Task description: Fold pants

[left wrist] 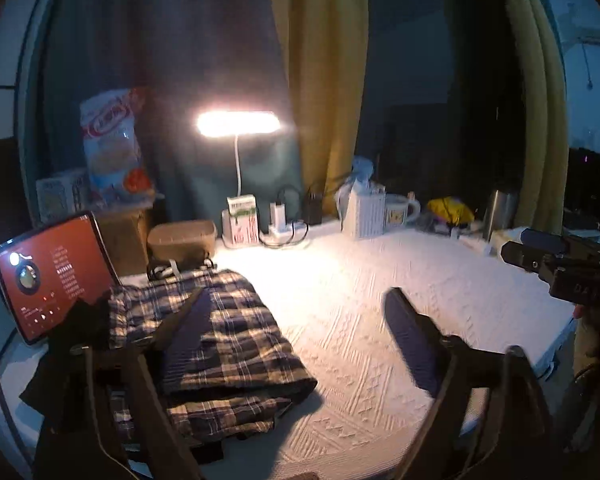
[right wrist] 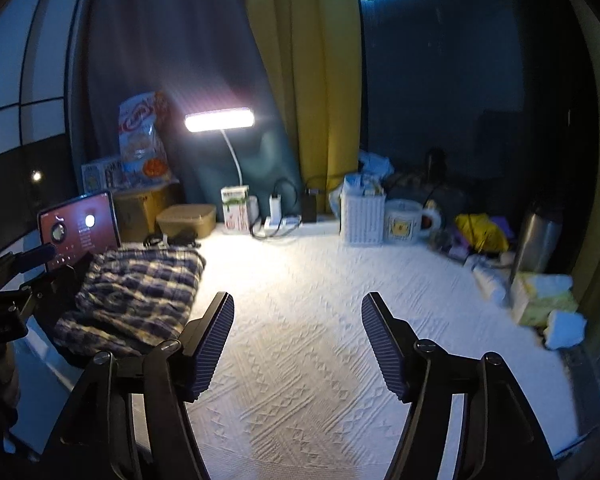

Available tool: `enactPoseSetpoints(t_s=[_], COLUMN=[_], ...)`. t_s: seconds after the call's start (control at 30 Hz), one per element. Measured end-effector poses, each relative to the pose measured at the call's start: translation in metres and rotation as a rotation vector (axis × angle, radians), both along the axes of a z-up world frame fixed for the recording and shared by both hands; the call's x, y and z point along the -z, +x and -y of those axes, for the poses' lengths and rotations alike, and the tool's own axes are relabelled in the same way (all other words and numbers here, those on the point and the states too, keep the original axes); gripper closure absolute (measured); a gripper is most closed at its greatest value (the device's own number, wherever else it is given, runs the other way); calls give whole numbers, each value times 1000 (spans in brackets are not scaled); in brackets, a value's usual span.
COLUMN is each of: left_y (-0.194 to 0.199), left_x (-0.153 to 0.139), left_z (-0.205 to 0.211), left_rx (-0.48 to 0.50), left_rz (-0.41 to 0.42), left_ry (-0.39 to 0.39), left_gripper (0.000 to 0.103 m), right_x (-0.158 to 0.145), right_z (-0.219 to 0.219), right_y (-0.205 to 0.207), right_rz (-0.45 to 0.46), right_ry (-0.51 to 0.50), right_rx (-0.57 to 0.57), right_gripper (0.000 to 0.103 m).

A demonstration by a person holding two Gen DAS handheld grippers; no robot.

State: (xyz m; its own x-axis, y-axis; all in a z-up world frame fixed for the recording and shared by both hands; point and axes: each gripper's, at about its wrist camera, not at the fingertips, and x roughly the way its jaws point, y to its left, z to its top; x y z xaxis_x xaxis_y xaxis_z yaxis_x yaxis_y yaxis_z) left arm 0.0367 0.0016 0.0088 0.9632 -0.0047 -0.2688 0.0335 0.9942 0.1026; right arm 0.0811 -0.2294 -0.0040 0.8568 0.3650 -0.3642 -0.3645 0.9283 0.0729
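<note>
The plaid pants (left wrist: 216,344) lie folded in a thick bundle on the left of the white textured cover (left wrist: 360,300); the right wrist view shows the same plaid pants (right wrist: 136,296) at the left. My left gripper (left wrist: 296,312) stands wide open above them, its left finger over the cloth and its right finger over bare cover, nothing pressed between the pads. My right gripper (right wrist: 298,336) is open over the bare white cover (right wrist: 300,360), to the right of the pants, holding nothing. It also shows at the right edge of the left wrist view, as a dark block (left wrist: 564,264).
A lit desk lamp (right wrist: 220,120) stands at the back. A tablet with a red screen (left wrist: 48,276) leans at the left, a dark garment (left wrist: 72,344) in front of it. Along the back: boxes, a white basket (right wrist: 362,216), a mug (right wrist: 406,222), a steel flask (right wrist: 538,240), chargers and cables.
</note>
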Motion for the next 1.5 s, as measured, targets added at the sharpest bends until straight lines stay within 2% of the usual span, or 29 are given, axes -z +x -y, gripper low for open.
enactPoseSetpoints(t_s=[0.2, 0.43, 0.63, 0.93, 1.5], left_y=[-22, -37, -50, -52, -53], left_x=[-14, -23, -26, -25, -23], left_z=[0, -13, -22, -31, -30], left_rx=[-9, -55, -98, -109, -102], left_rz=[85, 147, 207, 212, 211], left_ry=[31, 17, 9, -13, -22], left_gripper=[2, 2, 1, 1, 1], right_x=[-21, -37, -45, -45, -38], right_z=[-1, -10, -13, -15, -24], right_y=[-23, -40, -51, -54, -50], right_rz=[57, 105, 131, 132, 110], right_ry=[-14, -24, -23, -11, -22], right_rx=[3, 4, 25, 59, 53], right_gripper=[26, 13, 10, 5, 5])
